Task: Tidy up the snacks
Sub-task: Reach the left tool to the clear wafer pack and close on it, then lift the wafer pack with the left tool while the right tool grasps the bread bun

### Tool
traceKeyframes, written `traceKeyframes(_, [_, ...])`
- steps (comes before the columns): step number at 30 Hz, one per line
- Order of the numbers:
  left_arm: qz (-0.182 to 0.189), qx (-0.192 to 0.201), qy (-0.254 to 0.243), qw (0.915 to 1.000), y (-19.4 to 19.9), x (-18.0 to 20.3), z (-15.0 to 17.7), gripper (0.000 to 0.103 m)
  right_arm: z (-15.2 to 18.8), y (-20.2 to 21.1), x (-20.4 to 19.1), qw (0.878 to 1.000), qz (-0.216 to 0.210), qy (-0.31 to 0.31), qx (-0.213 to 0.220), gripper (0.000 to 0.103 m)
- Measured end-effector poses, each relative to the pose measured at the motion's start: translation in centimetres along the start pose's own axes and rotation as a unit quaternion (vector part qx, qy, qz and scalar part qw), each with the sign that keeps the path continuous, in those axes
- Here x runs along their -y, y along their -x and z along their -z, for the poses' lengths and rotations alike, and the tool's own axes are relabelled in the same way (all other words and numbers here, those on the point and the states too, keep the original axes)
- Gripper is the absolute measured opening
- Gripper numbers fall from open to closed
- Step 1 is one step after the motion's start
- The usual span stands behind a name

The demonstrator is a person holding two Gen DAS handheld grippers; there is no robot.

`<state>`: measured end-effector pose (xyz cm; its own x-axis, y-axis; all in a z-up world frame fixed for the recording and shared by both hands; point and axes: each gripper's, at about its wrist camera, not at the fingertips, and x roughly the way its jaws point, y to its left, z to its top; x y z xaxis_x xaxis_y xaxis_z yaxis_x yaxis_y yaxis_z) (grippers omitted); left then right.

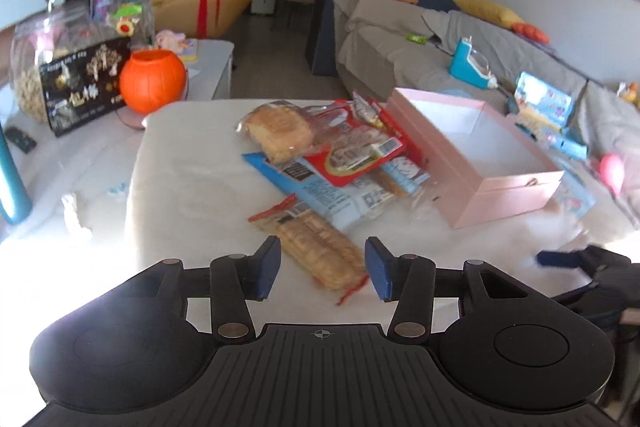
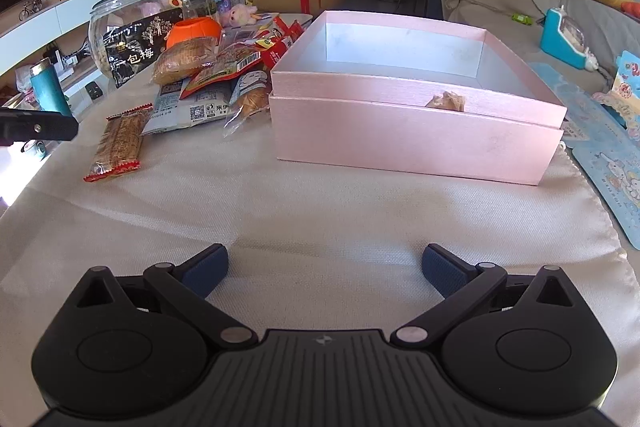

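Left black hand-held gripper point(image 1: 322, 269) with blue-padded fingers point(image 1: 269, 267) spread apart, held low; right black hand-held gripper point(image 2: 325, 269) spread wider, nothing between its fingers.

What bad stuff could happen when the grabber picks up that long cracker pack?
1. The left gripper is open around the cracker pack. Squeezing hard could crack the crackers inside.
2. The pack's far end lies close to the blue bag in the snack pile. Lifting it might drag or shift that pile.
3. The pink box sits on its lid with an open top. A bump from the right gripper could slide it.
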<state>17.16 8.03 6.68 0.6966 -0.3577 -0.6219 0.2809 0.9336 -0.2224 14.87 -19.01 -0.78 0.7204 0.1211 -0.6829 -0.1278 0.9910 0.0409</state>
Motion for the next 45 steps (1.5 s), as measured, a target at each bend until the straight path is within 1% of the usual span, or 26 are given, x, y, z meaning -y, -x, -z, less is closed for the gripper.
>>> traceKeyframes(1, [0.006, -0.007, 0.018, 0.9998, 0.1, 0.3, -0.1, 0.052, 0.0, 0.0, 0.0, 1.000, 0.000, 0.000, 0.000, 0.103])
traceKeyframes(3, [-0.007, -0.017, 0.032, 0.9993, -0.3, 1.1, 0.0, 0.053, -0.1, -0.1, 0.0, 1.000, 0.000, 0.000, 0.001, 0.103])
traceKeyframes(5, [-0.044, -0.014, 0.042, 0.9981, -1.6, 1.7, 0.3, 0.053, 0.0, -0.1, 0.0, 1.000, 0.001, 0.001, 0.000, 0.103])
traceKeyframes(7, [-0.079, 0.005, 0.038, 0.9961, -3.2, 1.8, 0.5, 0.053, 0.0, 0.0, 0.1, 1.000, 0.001, 0.001, 0.001, 0.103])
traceKeyframes(9, [-0.093, 0.014, 0.037, 0.9949, -4.8, 1.5, 0.6, 0.052, 0.2, 0.1, 0.2, 1.000, 0.002, 0.003, 0.002, 0.103])
traceKeyframes(12, [-0.085, 0.027, 0.011, 0.9960, -7.1, 0.8, 0.1, 0.053, 0.6, 0.7, 0.7, 1.000, -0.012, 0.010, -0.001, 0.103])
traceKeyframes(13, [-0.088, 0.022, -0.002, 0.9959, -7.9, 0.6, 0.0, 0.055, 0.7, 0.9, 0.9, 1.000, -0.021, 0.017, -0.002, 0.103])
traceKeyframes(15, [-0.081, 0.005, -0.012, 0.9966, -8.9, 0.2, -0.1, 0.064, 0.8, 1.1, 1.2, 0.999, -0.035, 0.027, -0.003, 0.103])
traceKeyframes(17, [-0.075, -0.006, -0.023, 0.9969, -9.5, 0.1, -0.3, 0.065, 0.8, 1.0, 1.0, 0.999, -0.031, 0.034, -0.006, 0.103])
traceKeyframes(20, [-0.077, -0.015, -0.049, 0.9957, -9.7, 0.6, -0.6, 0.066, 0.8, 1.1, 0.7, 0.999, -0.023, 0.032, -0.007, 0.103])
traceKeyframes(22, [-0.078, -0.018, -0.044, 0.9958, -9.7, 0.6, -0.6, 0.066, 0.9, 1.1, 0.8, 0.999, -0.024, 0.030, -0.005, 0.103])
traceKeyframes(25, [-0.078, -0.010, -0.028, 0.9965, -9.0, 0.3, -0.1, 0.058, 0.9, 1.1, 0.8, 0.999, -0.023, 0.029, -0.005, 0.103])
traceKeyframes(27, [-0.087, -0.001, -0.029, 0.9958, -8.1, 0.6, 0.9, 0.045, 0.8, 1.1, 0.9, 0.999, -0.025, 0.029, -0.005, 0.103])
traceKeyframes(28, [-0.087, -0.003, -0.025, 0.9959, -7.4, 1.0, 1.7, 0.044, 0.7, 1.0, 0.9, 0.999, -0.025, 0.030, -0.005, 0.103])
traceKeyframes(29, [-0.082, -0.005, -0.021, 0.9964, -6.6, 1.4, 2.3, 0.044, 0.6, 0.9, 0.9, 0.999, -0.026, 0.030, -0.006, 0.103])
traceKeyframes(31, [-0.053, -0.013, -0.021, 0.9983, -4.6, 2.5, 3.7, 0.041, 0.2, 0.8, 0.8, 0.999, -0.027, 0.025, -0.013, 0.102])
traceKeyframes(32, [-0.040, -0.018, -0.024, 0.9987, -3.8, 3.0, 4.3, 0.041, -0.2, 1.0, 0.8, 0.999, -0.032, 0.016, -0.016, 0.096])
traceKeyframes(33, [-0.033, -0.022, -0.031, 0.9987, -3.1, 3.5, 4.7, 0.041, -0.7, 1.4, 0.7, 0.999, -0.043, 0.006, -0.013, 0.094])
traceKeyframes(34, [-0.038, -0.022, -0.044, 0.9980, -2.6, 3.8, 4.9, 0.041, -1.6, 1.9, 0.4, 0.998, -0.056, -0.002, -0.009, 0.093])
traceKeyframes(36, [-0.066, -0.009, -0.059, 0.9960, -2.2, 3.5, 4.6, 0.041, -3.7, 3.0, -0.8, 0.997, -0.079, -0.006, 0.007, 0.093])
traceKeyframes(37, [-0.078, 0.000, -0.053, 0.9955, -2.2, 2.9, 4.3, 0.041, -4.9, 3.3, -1.5, 0.996, -0.091, -0.004, 0.013, 0.093])
traceKeyframes(39, [-0.064, 0.012, -0.018, 0.9977, -2.6, 1.3, 3.7, 0.040, -8.2, 3.1, -3.8, 0.993, -0.118, 0.016, 0.015, 0.091])
traceKeyframes(40, [-0.051, 0.017, 0.002, 0.9985, -3.0, 0.5, 3.3, 0.040, -9.8, 2.7, -5.0, 0.991, -0.129, 0.033, 0.016, 0.091])
traceKeyframes(42, [-0.046, 0.023, 0.020, 0.9985, -4.2, -0.2, 2.9, 0.040, -12.9, 1.1, -7.5, 0.989, -0.133, 0.063, 0.021, 0.091])
traceKeyframes(43, [-0.047, 0.020, 0.027, 0.9983, -4.9, -0.6, 2.7, 0.040, -14.7, -0.4, -9.0, 0.989, -0.129, 0.073, 0.021, 0.091])
traceKeyframes(45, [-0.040, 0.010, 0.037, 0.9985, -6.1, -1.0, 2.5, 0.041, -17.9, -4.0, -11.2, 0.991, -0.115, 0.067, 0.008, 0.091])
